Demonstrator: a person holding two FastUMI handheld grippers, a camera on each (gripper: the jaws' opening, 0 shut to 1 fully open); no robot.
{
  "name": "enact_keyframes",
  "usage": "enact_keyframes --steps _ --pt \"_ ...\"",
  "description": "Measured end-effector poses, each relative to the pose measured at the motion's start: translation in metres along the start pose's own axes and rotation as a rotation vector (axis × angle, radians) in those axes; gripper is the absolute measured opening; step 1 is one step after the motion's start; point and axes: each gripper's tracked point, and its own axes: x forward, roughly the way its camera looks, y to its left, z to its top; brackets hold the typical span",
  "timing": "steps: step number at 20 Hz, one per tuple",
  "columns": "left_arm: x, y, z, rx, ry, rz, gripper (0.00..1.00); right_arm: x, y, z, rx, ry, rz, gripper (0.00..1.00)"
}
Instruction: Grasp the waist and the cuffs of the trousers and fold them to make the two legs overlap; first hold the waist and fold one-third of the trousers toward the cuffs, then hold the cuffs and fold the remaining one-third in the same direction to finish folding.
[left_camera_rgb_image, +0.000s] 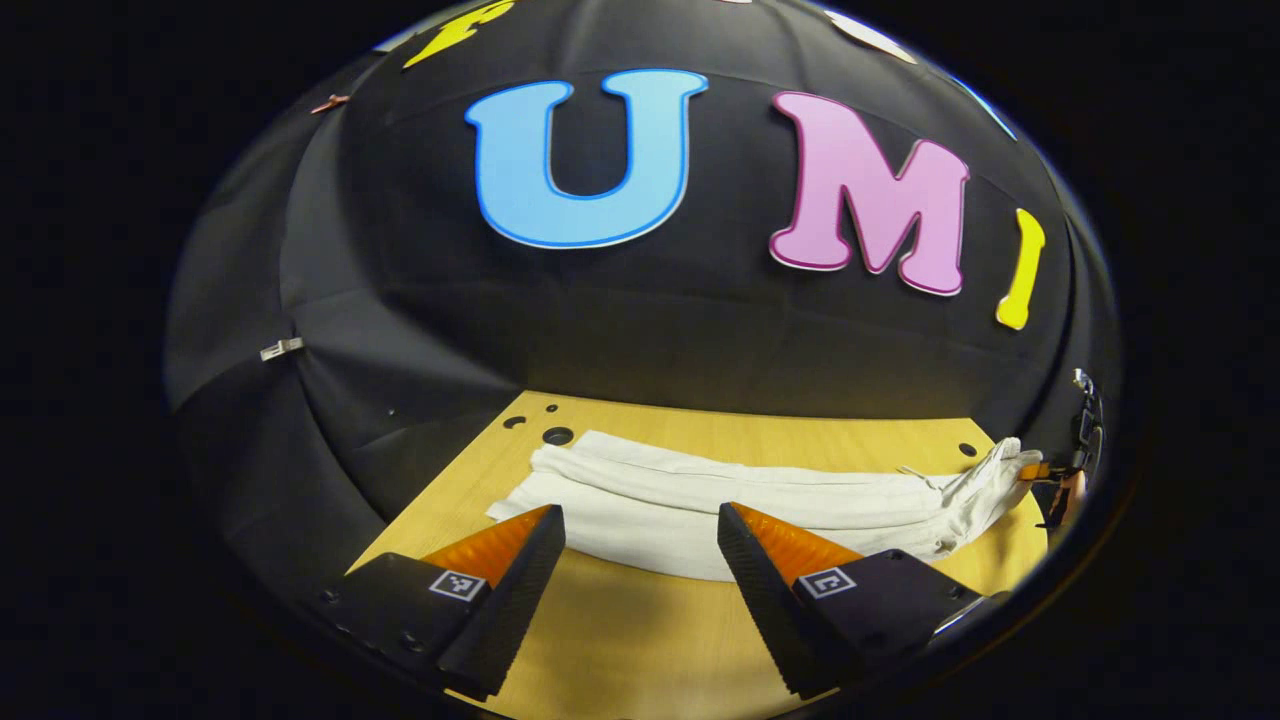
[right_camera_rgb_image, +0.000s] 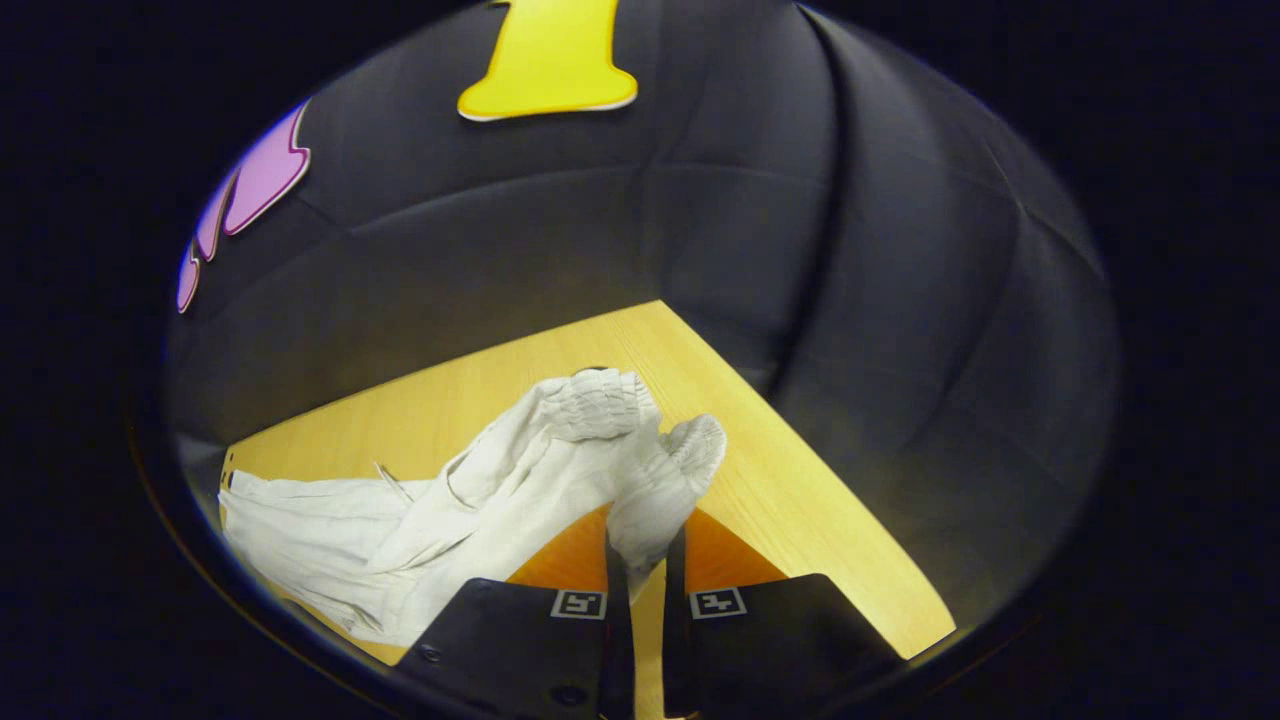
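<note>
The white trousers (left_camera_rgb_image: 740, 500) lie stretched along the wooden table (left_camera_rgb_image: 640, 640), legs seemingly overlapped. To fold well, the waist (right_camera_rgb_image: 650, 480) should rise evenly (both corners together, I think). The right gripper (right_camera_rgb_image: 645, 580) is clenched on the waist; the left gripper (left_camera_rgb_image: 640, 545) hangs released, fingers wide, near the trousers.
</note>
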Motion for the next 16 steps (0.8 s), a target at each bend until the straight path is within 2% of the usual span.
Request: enact_keyframes --steps 4,8,13,16 --pt "0.003 0.035 -0.009 -0.006 0.008 0.015 0.98 -0.029 0.036 0.047 -0.051 -0.086 0.010 0.15" --pt "0.008 0.063 -0.020 -0.048 0.023 0.006 0.98 -0.059 0.085 0.072 -0.064 -0.141 0.046 0.15" --pt "0.016 0.109 -0.033 -0.065 0.051 0.015 0.97 -0.082 0.155 0.076 -0.038 -0.182 0.139 0.15" --pt "0.023 0.132 -0.043 -0.081 0.068 0.025 0.97 -0.089 0.200 0.062 -0.024 -0.179 0.193 0.15"
